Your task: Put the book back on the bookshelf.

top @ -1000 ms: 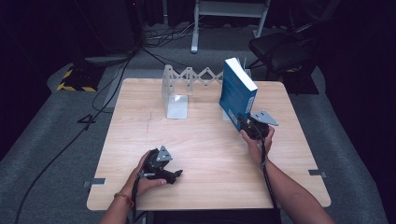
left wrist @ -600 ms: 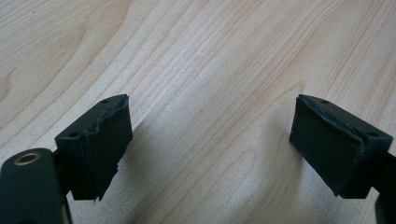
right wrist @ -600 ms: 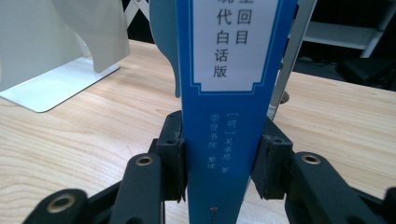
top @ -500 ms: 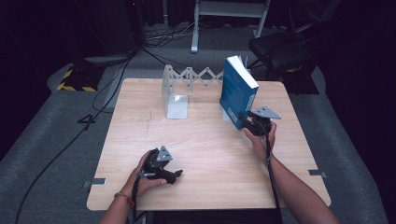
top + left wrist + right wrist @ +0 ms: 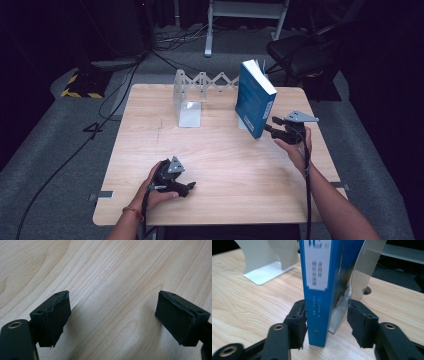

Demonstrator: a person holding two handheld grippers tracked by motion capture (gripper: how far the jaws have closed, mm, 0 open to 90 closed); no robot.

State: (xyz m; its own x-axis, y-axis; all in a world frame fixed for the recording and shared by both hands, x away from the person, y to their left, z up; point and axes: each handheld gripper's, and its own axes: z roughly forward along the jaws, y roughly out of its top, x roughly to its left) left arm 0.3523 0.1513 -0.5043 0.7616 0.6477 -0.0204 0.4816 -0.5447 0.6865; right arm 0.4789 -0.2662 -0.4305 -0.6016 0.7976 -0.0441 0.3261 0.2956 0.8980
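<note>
Book: a blue book (image 5: 255, 104) stands upright on the far right part of the tabletop (image 5: 220, 165), its top leaning slightly away to the far left; in the right gripper view its spine (image 5: 318, 290) faces the camera, with a white label of print at the top.

Bookend rack: a white expanding metal rack (image 5: 200, 87) sits at the far edge of the tabletop, left of the book; one of its plates (image 5: 368, 267) stands just behind the book on the right gripper view's right side, seemingly touching the cover.

Right hand-held gripper (image 5: 272, 131): held level just right of the book's lower near corner, pointing at it. Its jaws have just been opening; the book's lower end is between them, the left pad (image 5: 299, 322) right against the spine edge, the right pad (image 5: 359, 322) apart from the cover with a clear gap, so the book is no longer pinched.

Left hand-held gripper (image 5: 187, 187): resting on the near left of the tabletop in the person's hand (image 5: 155, 192), well apart from the book. Jaws stand wide, with bare wood between the pads (image 5: 53, 317).
</note>
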